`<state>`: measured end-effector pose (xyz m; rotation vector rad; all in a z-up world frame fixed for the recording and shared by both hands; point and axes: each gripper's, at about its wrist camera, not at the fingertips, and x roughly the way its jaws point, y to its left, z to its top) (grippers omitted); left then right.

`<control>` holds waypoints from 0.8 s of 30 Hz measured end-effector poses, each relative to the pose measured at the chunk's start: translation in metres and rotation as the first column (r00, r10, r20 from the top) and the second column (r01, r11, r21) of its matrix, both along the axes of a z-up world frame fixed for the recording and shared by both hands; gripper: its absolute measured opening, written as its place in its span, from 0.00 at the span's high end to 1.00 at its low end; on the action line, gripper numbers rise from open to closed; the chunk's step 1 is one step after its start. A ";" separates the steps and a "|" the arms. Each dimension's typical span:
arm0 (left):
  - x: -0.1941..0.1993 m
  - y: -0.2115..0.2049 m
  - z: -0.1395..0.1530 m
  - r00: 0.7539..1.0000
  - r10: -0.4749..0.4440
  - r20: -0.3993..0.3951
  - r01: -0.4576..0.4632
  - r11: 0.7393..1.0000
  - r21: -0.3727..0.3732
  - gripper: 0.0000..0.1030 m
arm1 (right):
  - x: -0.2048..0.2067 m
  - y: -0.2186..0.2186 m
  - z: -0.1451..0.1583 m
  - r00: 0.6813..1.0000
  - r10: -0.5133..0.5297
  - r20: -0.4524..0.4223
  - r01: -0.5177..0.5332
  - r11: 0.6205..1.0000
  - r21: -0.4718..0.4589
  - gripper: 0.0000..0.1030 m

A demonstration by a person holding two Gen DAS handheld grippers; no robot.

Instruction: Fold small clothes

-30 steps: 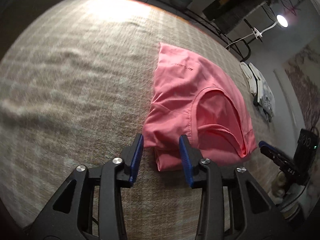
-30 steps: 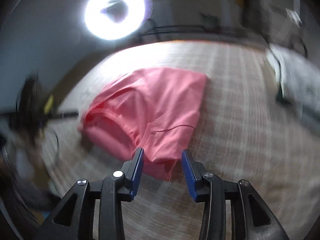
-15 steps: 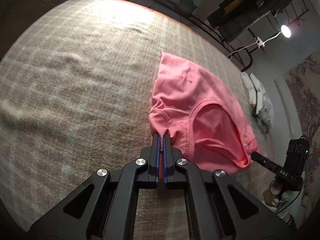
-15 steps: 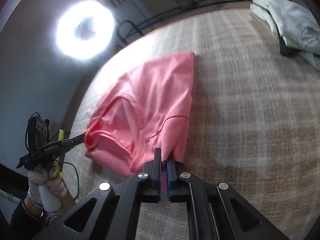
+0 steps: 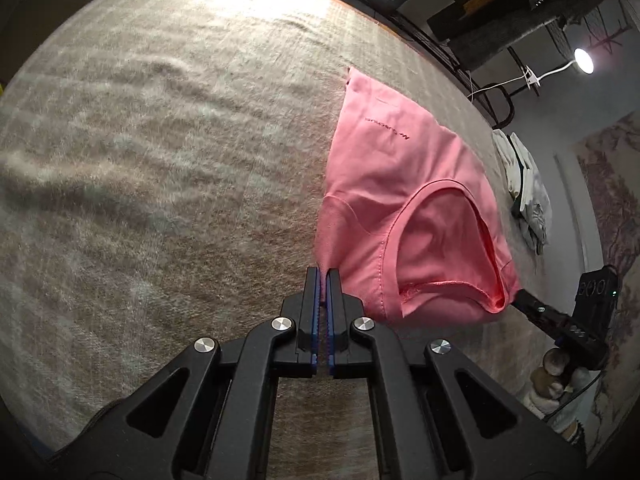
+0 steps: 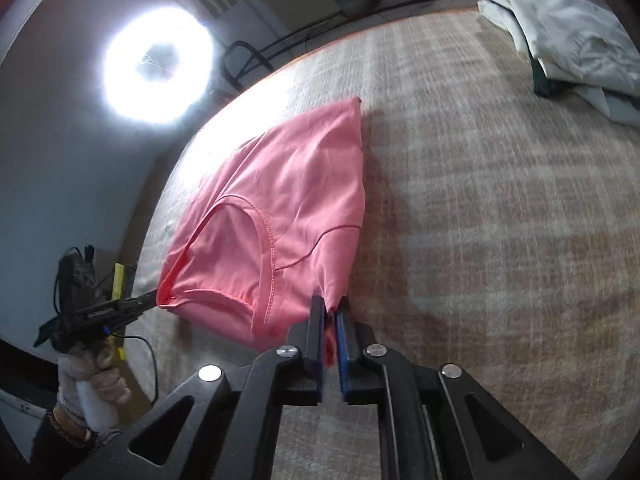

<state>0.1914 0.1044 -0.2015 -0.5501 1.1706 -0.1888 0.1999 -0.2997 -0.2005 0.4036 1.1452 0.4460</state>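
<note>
A pink shirt lies folded on a beige plaid blanket, neckline towards me. My left gripper is shut on the shirt's near left corner, and the cloth runs taut from its tips. In the right wrist view the shirt hangs raised at its near edge. My right gripper has a bunch of pink cloth between its jaws, which are opening; the cloth still pulls tight from them. Each view shows the other gripper at the opposite corner: the right gripper and the left gripper.
A pile of white and grey clothes lies at the blanket's far side, also seen as the pile. A ring light glares beyond the edge. A person's hand holds the left gripper's handle. Bare blanket stretches left of the shirt.
Both grippers went from open astride the shirt's near corners to closed on them. The near edge has come up off the blanket. The right gripper's jaws have since parted slightly.
</note>
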 end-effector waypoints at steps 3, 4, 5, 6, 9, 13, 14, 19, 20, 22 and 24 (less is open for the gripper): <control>0.001 -0.002 0.003 1.000 0.006 0.007 -0.006 1.000 -0.005 1.00 | -0.006 -0.002 0.008 0.999 -0.033 0.017 0.033 0.999 0.029 0.61; 0.001 -0.004 0.002 1.000 0.005 0.007 -0.005 1.000 0.000 1.00 | -0.008 -0.002 0.010 0.999 -0.036 0.027 0.036 0.999 0.019 0.62; 0.001 -0.006 0.002 1.000 0.002 0.006 -0.002 1.000 0.003 1.00 | -0.011 0.002 0.013 0.998 -0.029 0.048 0.029 1.000 0.002 0.62; 0.002 -0.006 0.001 1.000 0.001 0.004 -0.001 1.000 0.004 1.00 | -0.015 0.008 0.017 0.998 -0.017 0.065 0.018 1.000 -0.017 0.62; 0.002 -0.006 0.000 1.000 -0.002 0.000 0.002 1.000 0.009 1.00 | -0.022 0.030 0.024 0.991 0.050 0.122 -0.039 0.995 -0.090 0.62; 0.002 -0.005 0.000 1.000 -0.003 0.001 0.003 1.000 0.002 1.00 | -0.038 0.065 0.032 0.949 0.204 0.238 -0.126 0.943 -0.307 0.62; 0.003 -0.005 0.000 1.000 -0.003 0.000 0.003 1.000 0.000 1.00 | -0.040 0.072 0.030 0.939 0.240 0.246 -0.149 0.929 -0.339 0.62; 0.002 -0.004 0.003 1.000 -0.004 -0.002 0.004 1.000 -0.020 1.00 | -0.035 0.088 0.003 0.930 0.329 0.164 -0.228 0.865 -0.447 0.97; 0.001 -0.003 0.007 1.000 -0.003 0.003 0.003 1.000 -0.029 1.00 | -0.034 0.085 0.002 0.930 0.329 0.164 -0.231 0.870 -0.436 0.98; -0.001 0.001 0.015 1.000 0.000 0.017 0.001 0.999 -0.040 1.00 | -0.033 0.077 0.009 0.934 0.312 0.174 -0.228 0.896 -0.381 0.99; -0.003 0.002 0.018 1.000 -0.007 0.028 0.008 0.999 -0.033 1.00 | -0.036 0.069 0.025 0.929 0.311 0.202 -0.241 0.921 -0.307 0.99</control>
